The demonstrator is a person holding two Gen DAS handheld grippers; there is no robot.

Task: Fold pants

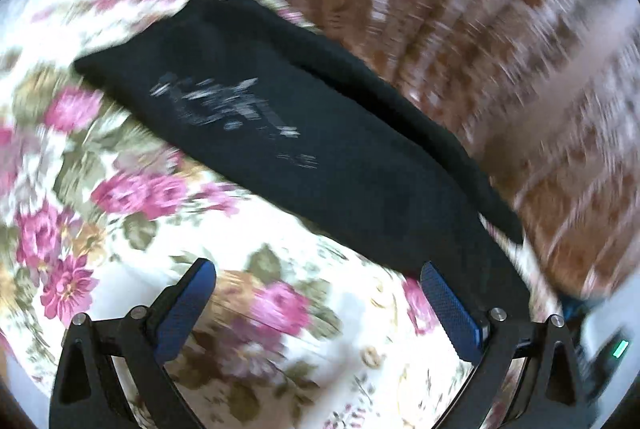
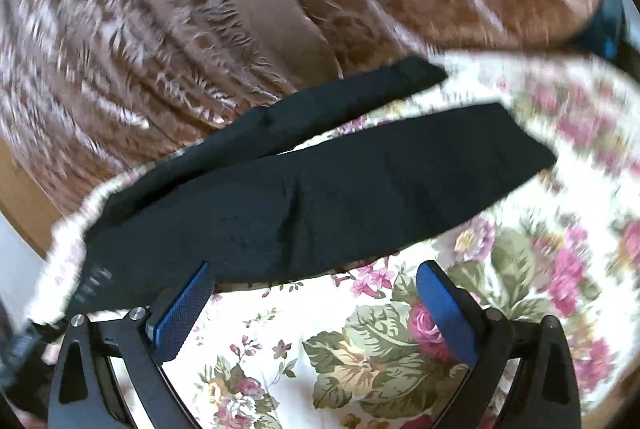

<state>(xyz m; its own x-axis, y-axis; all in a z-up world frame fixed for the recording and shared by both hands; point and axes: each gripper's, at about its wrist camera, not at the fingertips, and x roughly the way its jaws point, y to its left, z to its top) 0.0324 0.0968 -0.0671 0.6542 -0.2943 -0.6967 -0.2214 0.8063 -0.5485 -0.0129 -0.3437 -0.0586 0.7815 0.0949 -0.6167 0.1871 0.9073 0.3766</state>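
The black knit pants point(image 2: 320, 197) lie stretched along the far edge of a floral-print white cloth point(image 2: 400, 349) covering what seems to be a desk, legs apart, one leg point(image 2: 280, 117) at the very brink. Both the left gripper point(image 1: 318, 303) and right gripper point(image 2: 316, 303) are spread wide, holding nothing. The likely risk: a careless pull could drag the pants over the edge, or pinch the cloth too. Behind hangs a brown patterned curtain point(image 2: 200, 9); heavy blur hides finer detail.

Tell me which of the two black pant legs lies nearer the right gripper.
The wide black leg spread on the floral cloth just ahead of the open right gripper; the narrower black leg lies beyond it, by the brown curtain.
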